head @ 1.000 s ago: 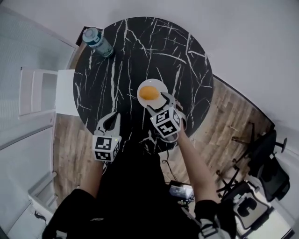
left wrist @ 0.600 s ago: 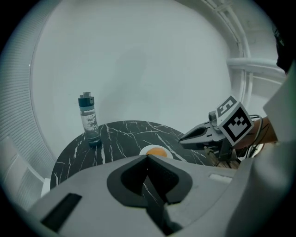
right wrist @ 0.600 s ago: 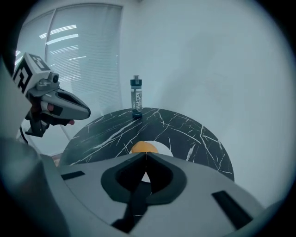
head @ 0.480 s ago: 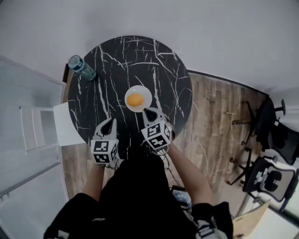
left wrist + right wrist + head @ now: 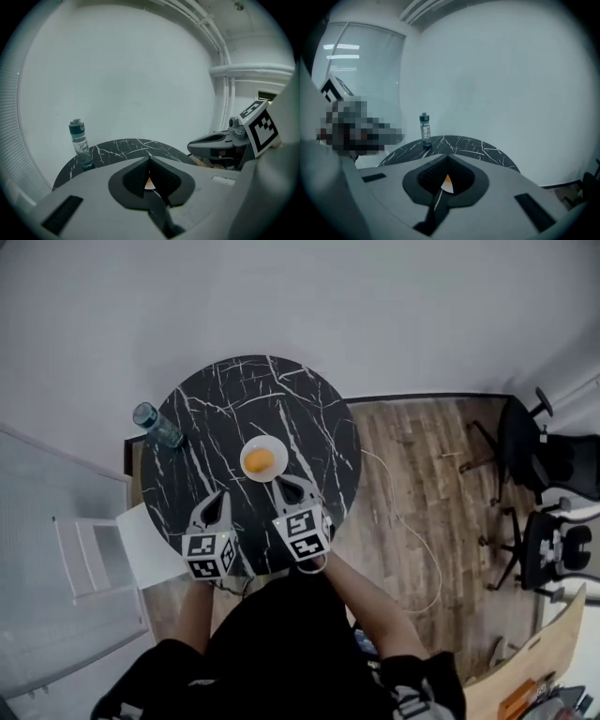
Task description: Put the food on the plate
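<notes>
The orange food point(image 5: 261, 461) lies in the middle of the white plate point(image 5: 247, 451), which stands near the centre of the round black table point(image 5: 309, 418), a little toward the person's side and well away from every edge. A second ago the right gripper point(image 5: 286, 484) stood with its jaws spread right at the plate's near rim. Now its jaws are closed on nothing and it has drawn back and up, apart from the plate. The left gripper point(image 5: 219, 499) has risen too. It hangs over the near-left part of the table with its jaws also pressed together and empty. The table looks smaller from the head view than it did, so the person seems to have pulled back from it. Judged from how things lie, the food has been let go on the plate and the task looks finished, with nothing left to carry. The only other thing on the table is a bottle point(image 5: 156, 425) at the far-left rim, well apart from plate and grippers. A white chair point(image 5: 150, 549) stands just beside the table on the left, near the left gripper. The wood floor point(image 5: 422, 474) to the right is open but for a thin cable point(image 5: 412, 540), with office chairs point(image 5: 539, 493) well off.
</notes>
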`<state>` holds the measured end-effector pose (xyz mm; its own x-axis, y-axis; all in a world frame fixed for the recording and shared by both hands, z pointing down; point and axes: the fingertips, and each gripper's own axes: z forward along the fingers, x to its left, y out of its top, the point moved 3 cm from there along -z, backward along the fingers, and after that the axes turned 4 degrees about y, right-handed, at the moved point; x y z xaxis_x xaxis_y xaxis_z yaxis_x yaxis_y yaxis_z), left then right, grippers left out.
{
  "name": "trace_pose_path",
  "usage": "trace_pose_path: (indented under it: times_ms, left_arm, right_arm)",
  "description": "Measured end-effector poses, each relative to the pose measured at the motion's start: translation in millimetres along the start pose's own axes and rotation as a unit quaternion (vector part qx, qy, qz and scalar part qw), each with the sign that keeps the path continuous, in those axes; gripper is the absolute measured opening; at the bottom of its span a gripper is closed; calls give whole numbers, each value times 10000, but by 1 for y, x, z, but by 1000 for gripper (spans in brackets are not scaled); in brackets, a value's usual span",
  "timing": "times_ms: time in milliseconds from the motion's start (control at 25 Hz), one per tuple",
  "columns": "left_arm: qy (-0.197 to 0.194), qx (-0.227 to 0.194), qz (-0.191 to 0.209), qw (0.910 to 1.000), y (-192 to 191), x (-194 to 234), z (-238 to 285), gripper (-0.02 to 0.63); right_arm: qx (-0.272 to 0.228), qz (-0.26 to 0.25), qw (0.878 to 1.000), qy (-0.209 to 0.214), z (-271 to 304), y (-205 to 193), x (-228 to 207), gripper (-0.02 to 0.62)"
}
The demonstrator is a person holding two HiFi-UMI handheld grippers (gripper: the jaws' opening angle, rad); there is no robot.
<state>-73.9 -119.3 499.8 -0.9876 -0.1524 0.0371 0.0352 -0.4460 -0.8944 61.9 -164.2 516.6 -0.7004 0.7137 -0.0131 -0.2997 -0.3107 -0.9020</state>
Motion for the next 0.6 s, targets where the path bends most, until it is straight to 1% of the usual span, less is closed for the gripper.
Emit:
trace_pose_path:
  times_ms: [120,280,440,600]
  left_arm:
    - [-127,-374,41,9992,25,-4,-18,0]
    - [-242,-979,64,9949,64,-8,-47,-1]
    - [-335,-1406,138,9894,93,-17,-81,0]
    - [-324,-1849,215,9820,120,-21,-112,-1]
  right_arm:
    - [-593,162,9975,-343,-28,33,0,-5]
    - [-1360,146,9875,-778,-71,77,-2,-5]
    - [-1866,-32,9774,-998,-114,114,3,-5]
    - [-2186,-328,9679,-1197,-151,143,11,-5]
